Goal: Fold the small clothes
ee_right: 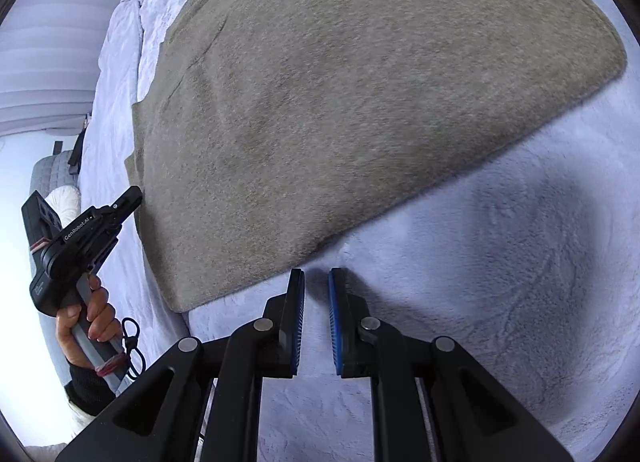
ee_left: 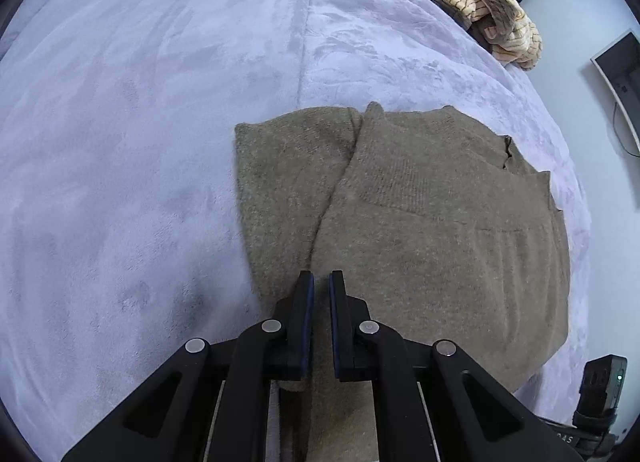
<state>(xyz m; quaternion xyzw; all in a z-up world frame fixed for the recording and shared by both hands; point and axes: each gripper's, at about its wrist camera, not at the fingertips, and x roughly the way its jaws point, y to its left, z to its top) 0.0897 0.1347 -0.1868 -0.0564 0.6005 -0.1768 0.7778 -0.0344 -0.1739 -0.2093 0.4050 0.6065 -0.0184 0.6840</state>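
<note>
We judge the sweater (ee_left: 420, 221), centre frame, soft and limp; grasp its lower hem corners. Left gripper (ee_left: 322, 282) and right gripper (ee_right: 316, 282) clenched, empty.

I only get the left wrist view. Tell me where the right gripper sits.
Observer: The right gripper is over bare blanket, just off the sweater's near edge, shut and empty.
Operator: Now describe my left gripper from that side.
Observer: The left gripper is by the sweater's edge, at the picture's left, tips shut. I cannot tell whether it touches the knit.
</note>
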